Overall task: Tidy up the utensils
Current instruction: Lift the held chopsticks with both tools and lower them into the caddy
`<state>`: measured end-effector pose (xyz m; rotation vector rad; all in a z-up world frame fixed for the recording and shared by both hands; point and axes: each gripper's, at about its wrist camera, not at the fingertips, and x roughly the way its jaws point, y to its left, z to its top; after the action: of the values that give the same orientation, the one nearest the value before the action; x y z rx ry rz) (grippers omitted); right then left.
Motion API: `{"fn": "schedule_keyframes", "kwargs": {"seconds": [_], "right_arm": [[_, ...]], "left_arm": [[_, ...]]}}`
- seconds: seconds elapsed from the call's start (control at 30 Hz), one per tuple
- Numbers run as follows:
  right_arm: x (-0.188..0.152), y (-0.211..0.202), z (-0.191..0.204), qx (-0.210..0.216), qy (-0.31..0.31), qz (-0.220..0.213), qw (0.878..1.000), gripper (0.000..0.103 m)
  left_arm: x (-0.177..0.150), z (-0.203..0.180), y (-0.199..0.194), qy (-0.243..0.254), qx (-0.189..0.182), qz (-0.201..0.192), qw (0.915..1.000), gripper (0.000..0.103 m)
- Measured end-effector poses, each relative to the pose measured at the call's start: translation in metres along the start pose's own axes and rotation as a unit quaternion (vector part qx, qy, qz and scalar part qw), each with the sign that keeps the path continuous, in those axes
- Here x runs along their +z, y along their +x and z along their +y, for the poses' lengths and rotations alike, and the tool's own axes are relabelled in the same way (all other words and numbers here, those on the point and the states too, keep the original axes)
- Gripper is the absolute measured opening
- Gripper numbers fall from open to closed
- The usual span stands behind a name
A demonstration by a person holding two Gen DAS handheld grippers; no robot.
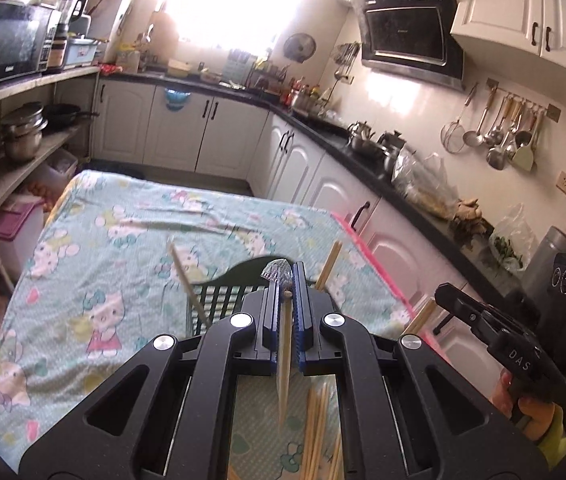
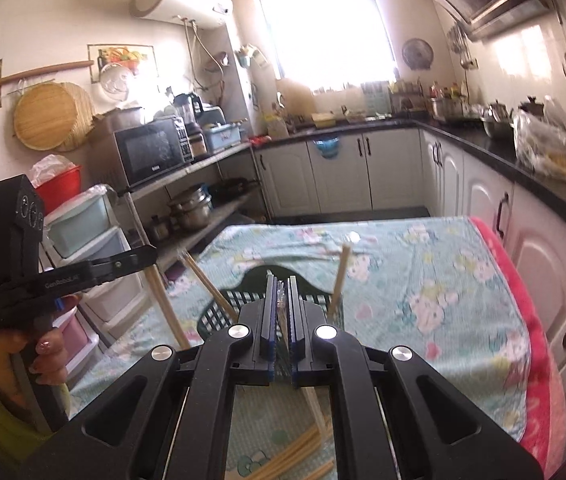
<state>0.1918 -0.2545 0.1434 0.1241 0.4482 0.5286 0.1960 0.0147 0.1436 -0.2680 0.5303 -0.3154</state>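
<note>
Your left gripper (image 1: 286, 280) is clamped on a flat pale bamboo utensil handle (image 1: 284, 364) with a clear plastic-wrapped tip (image 1: 276, 272) poking out past the blue-edged pads. In its view your other tool carries the letters "DAS" on its black body. Your right gripper (image 2: 281, 286) is clenched too, with a clear-wrapped pale stick (image 2: 281, 312) pinched between its pads. From there, the left tool shows a white label that looks like "GenRobot.AI" — the smaller print beside it is too blurred to read.

Under both tools lies a loose heap of pale bamboo chopsticks (image 1: 317, 436) on the mint-green cartoon-print tablecloth (image 1: 123, 248). Just beyond the fingers stands a dark green slotted plastic utensil basket (image 1: 219, 296) with several chopsticks leaning out of it at angles. Farther off, the black microwave on the shelf (image 2: 151, 152) bears a small brand mark — unreadable.
</note>
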Motion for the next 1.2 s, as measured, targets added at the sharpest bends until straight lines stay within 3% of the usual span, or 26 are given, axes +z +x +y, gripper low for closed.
{"fn": "schedule_keyframes", "kwargs": {"seconds": [0.37,0.67,0.93,1.2], "right_arm": [[0.042,-0.005,0.020,0.016,-0.025,-0.046,0.999,0.005],[0.079,-0.005,0.031,0.024,-0.038,-0.083,0.996,0.005],[0.102,0.011,0.020,0.034,-0.018,-0.089,0.995,0.005],[0.097,0.036,0.014,0.027,-0.010,-0.075,0.997,0.005]], "left_arm": [[0.040,-0.021,-0.007,0.021,-0.001,-0.045,0.9988,0.003],[0.065,-0.031,-0.003,0.040,0.019,-0.071,0.9965,0.003],[0.076,-0.028,0.012,0.040,0.043,-0.082,0.9948,0.003],[0.068,-0.014,0.039,0.026,0.059,-0.066,0.9957,0.003]]}}
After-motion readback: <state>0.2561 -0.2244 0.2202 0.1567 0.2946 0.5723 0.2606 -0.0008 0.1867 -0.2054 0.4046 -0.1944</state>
